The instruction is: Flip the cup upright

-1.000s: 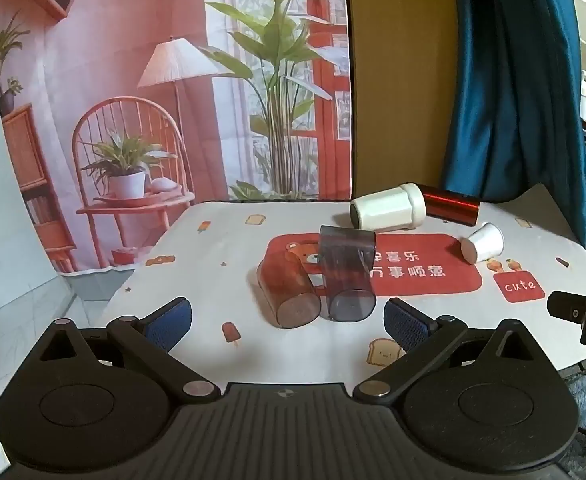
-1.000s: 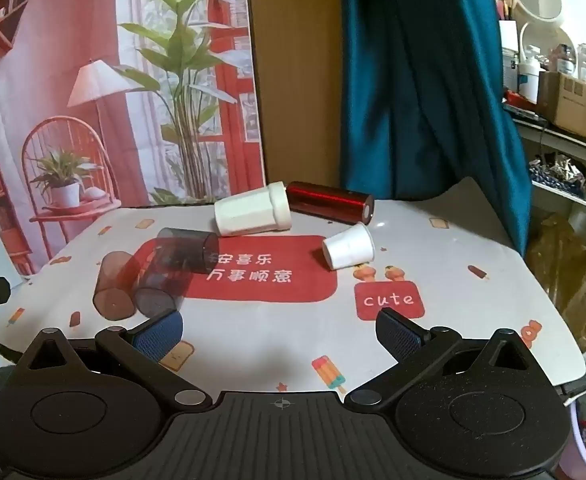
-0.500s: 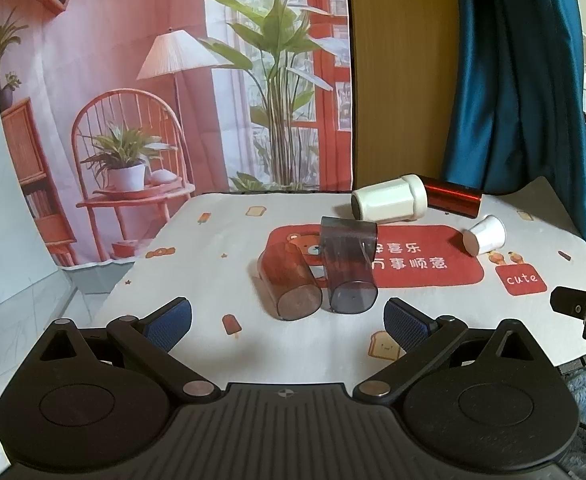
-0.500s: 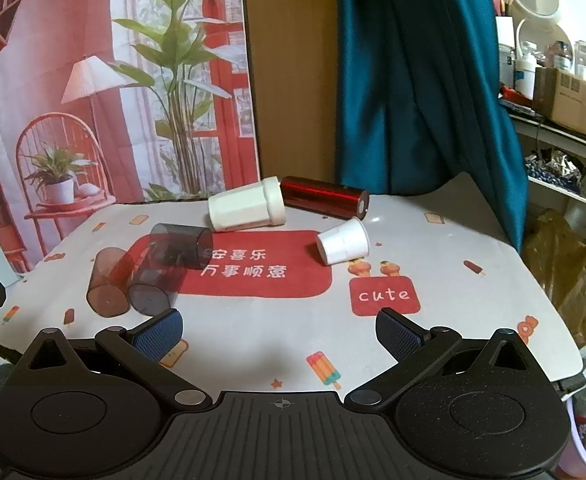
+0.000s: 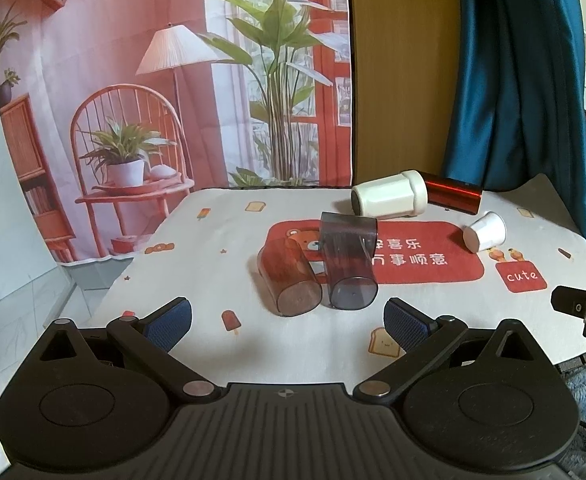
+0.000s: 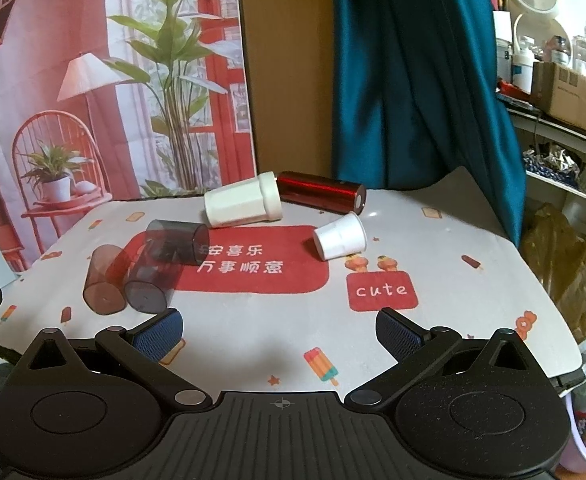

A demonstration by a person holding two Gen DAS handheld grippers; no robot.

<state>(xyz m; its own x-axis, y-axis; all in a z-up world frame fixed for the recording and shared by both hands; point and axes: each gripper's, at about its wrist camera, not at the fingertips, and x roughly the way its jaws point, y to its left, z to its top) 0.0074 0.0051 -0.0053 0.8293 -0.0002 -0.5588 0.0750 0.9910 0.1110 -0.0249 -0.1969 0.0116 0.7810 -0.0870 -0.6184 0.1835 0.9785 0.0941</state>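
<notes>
From my left gripper [image 5: 287, 322], jaws spread and holding nothing, I see the translucent brown plastic cup [image 5: 289, 282] and the smoky grey translucent cup [image 5: 349, 266] lying on their sides, touching, on the tabletop [image 5: 221, 240], slightly lower in frame than half a second ago. Further right lie the white ribbed lidded cup [image 6: 243, 204], the glossy red cylinder [image 6: 319, 192] and the small white paper cup [image 6: 341, 236], all tipped over, drawn a little nearer than before. My right gripper [image 6: 279, 330] hovers with jaws spread, empty.

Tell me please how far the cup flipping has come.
Done: nothing; all five cups lie on their sides: brown cup, grey cup, big white cup, red cup, small white cup. In hand: nothing; left gripper and right gripper are open. Left: every flip.
</notes>
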